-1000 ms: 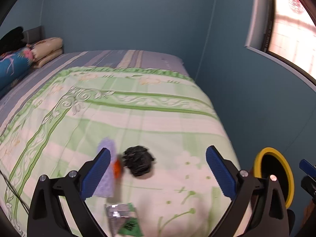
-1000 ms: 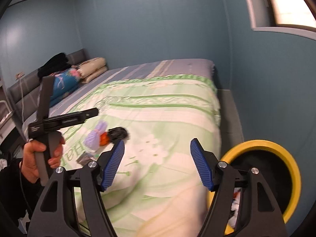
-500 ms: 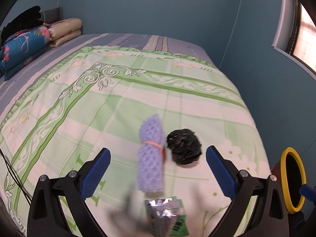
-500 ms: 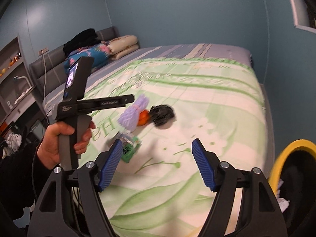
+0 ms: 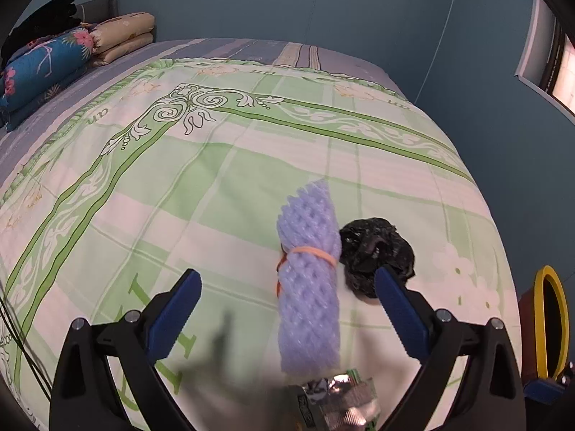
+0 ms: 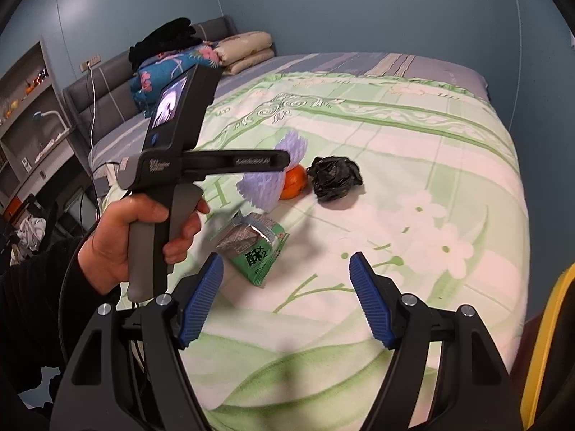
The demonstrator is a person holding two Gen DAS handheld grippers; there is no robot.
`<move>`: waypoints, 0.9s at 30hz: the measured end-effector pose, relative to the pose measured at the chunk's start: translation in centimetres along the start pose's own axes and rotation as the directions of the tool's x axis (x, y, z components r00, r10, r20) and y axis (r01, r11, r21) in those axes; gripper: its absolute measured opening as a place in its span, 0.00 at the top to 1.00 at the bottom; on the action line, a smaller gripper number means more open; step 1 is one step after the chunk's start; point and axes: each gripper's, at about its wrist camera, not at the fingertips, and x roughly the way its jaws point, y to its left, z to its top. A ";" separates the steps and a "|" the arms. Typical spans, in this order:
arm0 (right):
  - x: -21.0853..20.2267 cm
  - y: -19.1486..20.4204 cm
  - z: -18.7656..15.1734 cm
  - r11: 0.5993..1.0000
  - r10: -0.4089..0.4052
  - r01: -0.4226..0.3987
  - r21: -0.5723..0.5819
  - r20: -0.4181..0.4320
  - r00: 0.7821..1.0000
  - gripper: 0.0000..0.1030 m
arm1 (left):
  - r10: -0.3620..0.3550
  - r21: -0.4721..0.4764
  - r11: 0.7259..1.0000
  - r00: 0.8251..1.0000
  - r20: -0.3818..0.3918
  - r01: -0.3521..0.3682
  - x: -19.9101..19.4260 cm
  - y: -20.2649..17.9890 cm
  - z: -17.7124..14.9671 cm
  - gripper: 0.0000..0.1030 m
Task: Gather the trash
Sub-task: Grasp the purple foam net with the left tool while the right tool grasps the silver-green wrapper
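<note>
On the green patterned bedspread (image 5: pixel 215 179) lie a rolled purple foam net (image 5: pixel 309 287) bound with an orange band, a crumpled black plastic bag (image 5: pixel 375 248) to its right, and a green and silver snack wrapper (image 5: pixel 337 407) at the near edge. My left gripper (image 5: pixel 287 309) is open and empty, hovering just above the net. In the right wrist view the net (image 6: pixel 267 179), an orange (image 6: pixel 294 186) behind it, the black bag (image 6: pixel 334 177) and the wrapper (image 6: pixel 253 242) show. My right gripper (image 6: pixel 287 298) is open and empty above the bed, near the wrapper.
A yellow-rimmed bin (image 5: pixel 551 323) stands off the bed's right side, also at the right edge of the right wrist view (image 6: pixel 546 359). Pillows and folded bedding (image 5: pixel 72 50) lie at the headboard. The hand-held left gripper body (image 6: pixel 172 165) is at left.
Both grippers have swung left and closer to the bed. The left gripper now sits over the foam net, and the wrapper has come between the right gripper's fingers. Both stay open.
</note>
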 end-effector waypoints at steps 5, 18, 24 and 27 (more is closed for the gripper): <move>1.7 0.4 0.1 1.000 0.014 -0.014 -0.010 -0.032 0.999 0.33 | -0.006 -0.014 1.000 1.000 -0.011 0.006 1.1 0.5 0.1 0.10; 7.5 1.4 0.5 0.998 0.022 -0.027 -0.049 -0.104 0.994 0.33 | -0.045 -0.064 0.997 0.998 -0.032 0.042 2.5 2.6 0.1 0.30; 10.1 3.2 0.4 0.995 0.028 -0.042 -0.094 -0.148 0.989 0.33 | -0.054 -0.095 0.994 0.998 -0.028 0.051 2.5 3.9 0.4 0.36; 11.6 3.5 0.5 0.995 0.027 -0.044 -0.094 -0.171 0.985 0.33 | -0.048 -0.116 0.992 0.998 -0.034 0.044 2.7 4.7 0.5 0.42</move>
